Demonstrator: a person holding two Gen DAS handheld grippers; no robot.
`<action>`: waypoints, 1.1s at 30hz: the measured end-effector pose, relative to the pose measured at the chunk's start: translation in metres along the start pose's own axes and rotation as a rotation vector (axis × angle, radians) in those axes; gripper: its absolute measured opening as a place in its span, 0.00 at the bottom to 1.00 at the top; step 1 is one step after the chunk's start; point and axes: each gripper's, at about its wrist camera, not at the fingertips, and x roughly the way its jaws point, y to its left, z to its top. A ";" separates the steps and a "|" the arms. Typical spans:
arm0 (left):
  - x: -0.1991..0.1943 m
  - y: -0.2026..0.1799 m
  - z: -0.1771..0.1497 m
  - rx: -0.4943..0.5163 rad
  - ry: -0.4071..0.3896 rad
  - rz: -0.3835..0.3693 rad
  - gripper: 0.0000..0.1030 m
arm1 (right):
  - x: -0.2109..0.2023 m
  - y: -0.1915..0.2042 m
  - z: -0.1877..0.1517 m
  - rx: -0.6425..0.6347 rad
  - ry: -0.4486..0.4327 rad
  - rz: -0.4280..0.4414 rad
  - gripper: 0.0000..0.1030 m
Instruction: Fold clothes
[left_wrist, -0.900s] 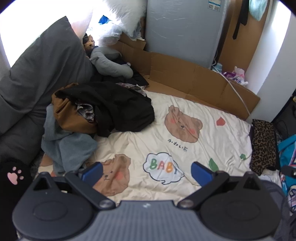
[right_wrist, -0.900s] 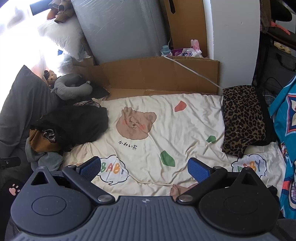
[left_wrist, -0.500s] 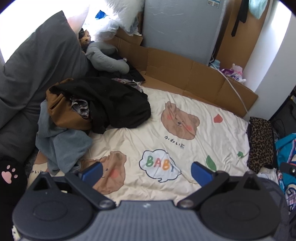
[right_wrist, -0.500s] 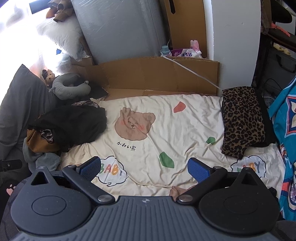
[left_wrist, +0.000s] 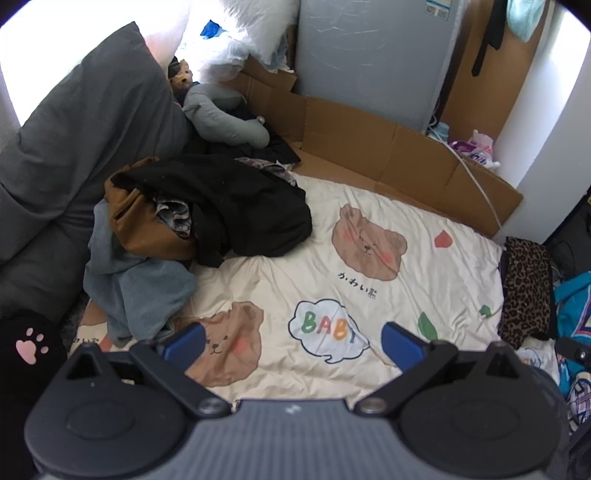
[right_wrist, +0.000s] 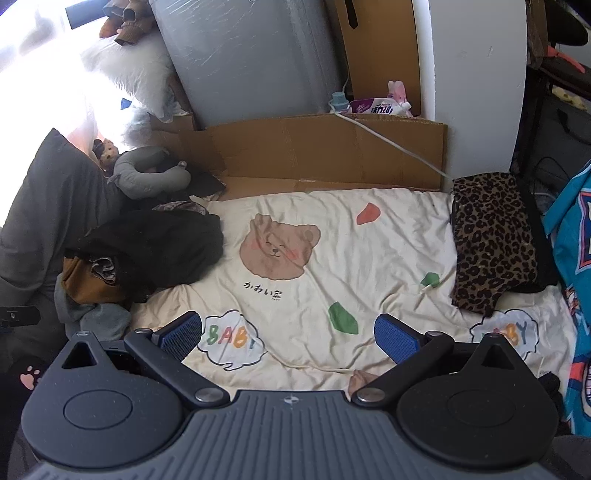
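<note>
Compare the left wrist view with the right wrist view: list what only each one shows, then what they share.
Only the left wrist view: the left tongs, open and empty, and a black strap hanging on the cardboard.
Only the right wrist view: the right tongs, open and empty, and brown plush items above the white pillow.
Both: the bear-print blanket, the clothes pile, the leopard-print garment and the grey neck pillow.

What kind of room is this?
Most likely a bedroom: a bear-print bedsheet covers a sleeping surface, a grey pillow leans at one side, and a pile of clothes lies on it.
</note>
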 end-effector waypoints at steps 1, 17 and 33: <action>-0.001 0.001 0.001 0.003 0.000 0.004 0.99 | 0.000 0.002 0.000 0.000 -0.001 0.003 1.00; -0.010 0.015 0.007 0.011 0.004 0.008 0.99 | 0.007 0.026 -0.007 -0.071 0.013 -0.003 0.99; -0.004 0.004 0.008 0.034 -0.019 -0.022 0.99 | 0.004 0.013 0.003 -0.007 -0.025 -0.037 1.00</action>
